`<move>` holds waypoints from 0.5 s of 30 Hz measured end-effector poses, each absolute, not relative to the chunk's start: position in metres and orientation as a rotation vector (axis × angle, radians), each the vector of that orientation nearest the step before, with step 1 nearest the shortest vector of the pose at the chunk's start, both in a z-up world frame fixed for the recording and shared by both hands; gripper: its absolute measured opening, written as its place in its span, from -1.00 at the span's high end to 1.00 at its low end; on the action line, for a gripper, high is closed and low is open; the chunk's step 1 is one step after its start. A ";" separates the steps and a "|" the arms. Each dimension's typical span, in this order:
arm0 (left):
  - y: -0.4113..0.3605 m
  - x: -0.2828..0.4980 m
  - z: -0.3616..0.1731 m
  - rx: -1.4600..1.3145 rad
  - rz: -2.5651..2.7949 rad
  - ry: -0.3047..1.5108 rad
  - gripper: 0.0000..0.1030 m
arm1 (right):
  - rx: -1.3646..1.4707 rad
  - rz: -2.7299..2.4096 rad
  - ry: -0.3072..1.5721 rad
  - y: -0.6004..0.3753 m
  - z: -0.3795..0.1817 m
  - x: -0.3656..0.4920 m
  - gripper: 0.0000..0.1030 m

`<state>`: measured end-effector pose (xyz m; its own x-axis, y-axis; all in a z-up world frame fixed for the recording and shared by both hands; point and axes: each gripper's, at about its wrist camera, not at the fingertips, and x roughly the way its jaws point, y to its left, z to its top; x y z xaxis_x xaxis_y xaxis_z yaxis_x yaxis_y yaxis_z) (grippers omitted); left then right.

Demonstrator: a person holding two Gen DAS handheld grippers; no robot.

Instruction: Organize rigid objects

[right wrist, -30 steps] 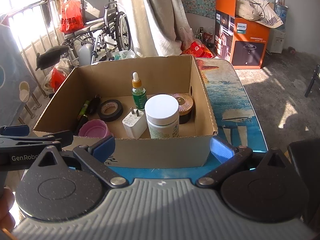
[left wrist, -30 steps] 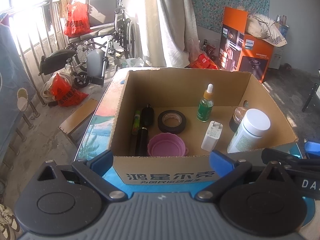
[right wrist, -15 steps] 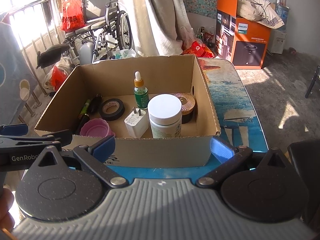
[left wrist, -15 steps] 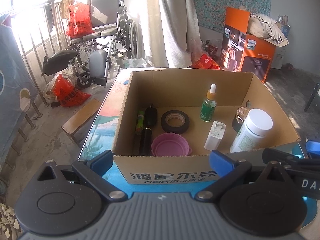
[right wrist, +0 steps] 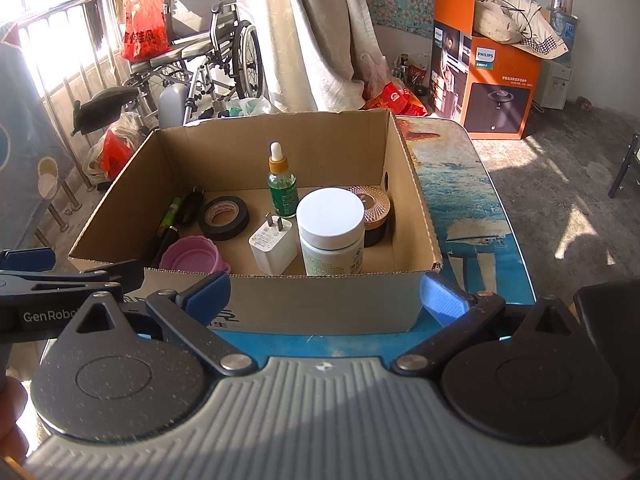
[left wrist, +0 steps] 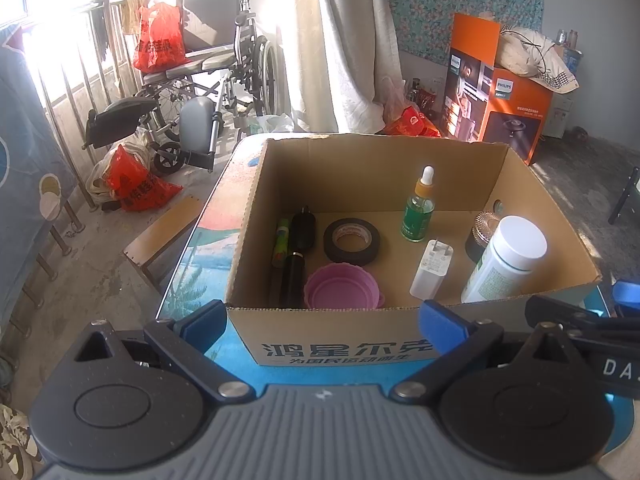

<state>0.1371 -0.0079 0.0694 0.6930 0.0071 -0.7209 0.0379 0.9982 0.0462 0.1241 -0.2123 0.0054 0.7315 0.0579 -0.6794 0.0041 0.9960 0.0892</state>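
Both open tools have drifted slightly left along the cardboard box (left wrist: pixel 336 344).

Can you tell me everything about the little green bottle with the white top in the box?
The small green glass dropper bottle stands upright on the floor of the open cardboard box, toward the back wall. It has a see-through green body with a green printed label, an orange collar and a white rubber squeeze bulb on top. It looks closed. The black roll of tape lies to its left, the white plug charger in front, and the white-lidded round jar to its right. Nothing grips it.
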 end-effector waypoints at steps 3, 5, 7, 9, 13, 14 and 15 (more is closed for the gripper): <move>-0.008 0.137 0.069 0.059 -0.018 0.806 -0.99 | 0.087 0.029 0.750 -0.212 0.006 0.124 -0.97; -0.008 0.137 0.069 0.059 -0.017 0.805 -0.99 | 0.087 0.029 0.749 -0.212 0.006 0.124 -0.97; -0.008 0.137 0.069 0.059 -0.017 0.805 -0.99 | 0.087 0.029 0.750 -0.212 0.005 0.124 -0.97; -0.008 0.137 0.069 0.059 -0.017 0.806 -0.99 | 0.087 0.028 0.750 -0.212 0.005 0.124 -0.97; -0.008 0.137 0.070 0.058 -0.017 0.806 -0.99 | 0.088 0.027 0.750 -0.213 0.005 0.123 -0.97; -0.008 0.137 0.070 0.059 -0.017 0.807 -0.99 | 0.089 0.027 0.750 -0.213 0.005 0.123 -0.97; -0.008 0.137 0.070 0.059 -0.017 0.806 -0.99 | 0.089 0.026 0.751 -0.213 0.004 0.122 -0.97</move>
<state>0.1370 -0.0084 0.0696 0.6924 0.0073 -0.7214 0.0377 0.9982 0.0464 0.1224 -0.2134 0.0043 0.7310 0.0555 -0.6801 0.0085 0.9959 0.0903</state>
